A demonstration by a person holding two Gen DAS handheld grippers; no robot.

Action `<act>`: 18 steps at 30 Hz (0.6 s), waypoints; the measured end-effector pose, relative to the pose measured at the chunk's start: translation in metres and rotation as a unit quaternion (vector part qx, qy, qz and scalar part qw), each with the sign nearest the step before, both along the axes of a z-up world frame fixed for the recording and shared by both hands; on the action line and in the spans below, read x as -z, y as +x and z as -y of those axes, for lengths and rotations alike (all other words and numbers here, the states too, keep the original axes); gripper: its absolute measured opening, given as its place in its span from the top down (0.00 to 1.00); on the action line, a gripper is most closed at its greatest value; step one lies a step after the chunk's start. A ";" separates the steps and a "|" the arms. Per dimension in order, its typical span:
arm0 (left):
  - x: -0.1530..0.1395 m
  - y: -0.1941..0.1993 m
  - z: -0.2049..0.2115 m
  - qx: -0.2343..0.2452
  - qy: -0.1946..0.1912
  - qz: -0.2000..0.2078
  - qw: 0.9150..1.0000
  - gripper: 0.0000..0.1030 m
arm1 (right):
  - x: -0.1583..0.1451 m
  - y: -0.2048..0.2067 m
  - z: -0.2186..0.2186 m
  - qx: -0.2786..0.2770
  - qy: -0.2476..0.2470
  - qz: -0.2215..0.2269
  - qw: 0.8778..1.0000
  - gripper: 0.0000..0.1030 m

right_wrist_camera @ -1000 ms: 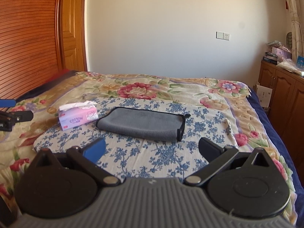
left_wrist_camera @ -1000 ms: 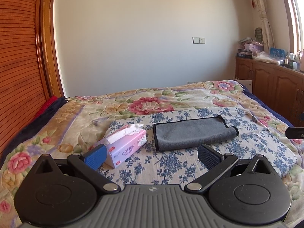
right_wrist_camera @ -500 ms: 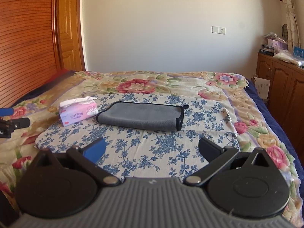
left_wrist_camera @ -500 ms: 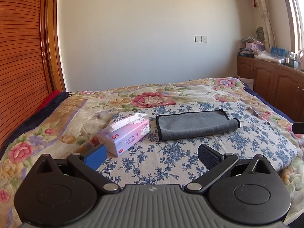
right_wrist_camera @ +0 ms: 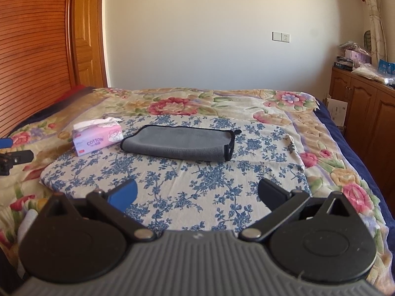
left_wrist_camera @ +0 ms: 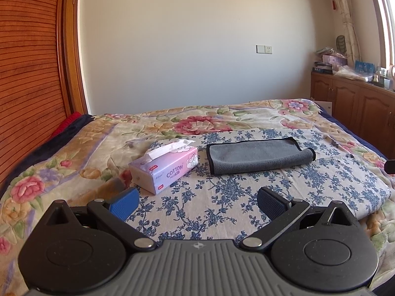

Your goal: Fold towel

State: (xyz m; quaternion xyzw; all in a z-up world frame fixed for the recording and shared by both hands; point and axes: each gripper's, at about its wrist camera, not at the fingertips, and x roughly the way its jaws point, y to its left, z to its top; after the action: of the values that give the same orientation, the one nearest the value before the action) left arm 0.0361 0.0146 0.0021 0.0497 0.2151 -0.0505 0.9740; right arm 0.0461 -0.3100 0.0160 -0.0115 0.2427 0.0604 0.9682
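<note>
A grey towel (left_wrist_camera: 256,156) with black trim lies folded on a blue-flowered cloth (left_wrist_camera: 222,192) on the bed. It also shows in the right wrist view (right_wrist_camera: 180,145). My left gripper (left_wrist_camera: 197,201) is open and empty, well short of the towel, near the cloth's front edge. My right gripper (right_wrist_camera: 197,193) is open and empty, also well back from the towel. The left gripper's tip shows at the left edge of the right wrist view (right_wrist_camera: 14,157).
A pink tissue box (left_wrist_camera: 165,167) stands left of the towel, also in the right wrist view (right_wrist_camera: 97,140). The bed has a floral quilt (left_wrist_camera: 86,148). A wooden headboard (left_wrist_camera: 27,74) rises on the left. Wooden cabinets (left_wrist_camera: 353,103) with clutter stand on the right.
Both grippers have drawn back and risen a little; the towel and tissue box look farther away. The towel has not moved.
</note>
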 end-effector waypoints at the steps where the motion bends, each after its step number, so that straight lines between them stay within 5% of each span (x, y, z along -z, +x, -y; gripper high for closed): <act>1: 0.001 0.000 0.000 -0.001 0.000 0.000 1.000 0.00 | 0.001 0.000 0.000 0.001 0.000 0.000 1.000 0.00; 18: 0.001 -0.003 0.000 -0.003 -0.002 0.043 0.999 0.00 | -0.002 -0.008 0.005 0.030 0.004 0.048 0.998 0.00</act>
State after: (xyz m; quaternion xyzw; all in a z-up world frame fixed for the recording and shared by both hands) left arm 0.0331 0.0150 0.0006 0.0494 0.1730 -0.0457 0.9826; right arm 0.0379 -0.3153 0.0183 -0.0031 0.1955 0.0313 0.9802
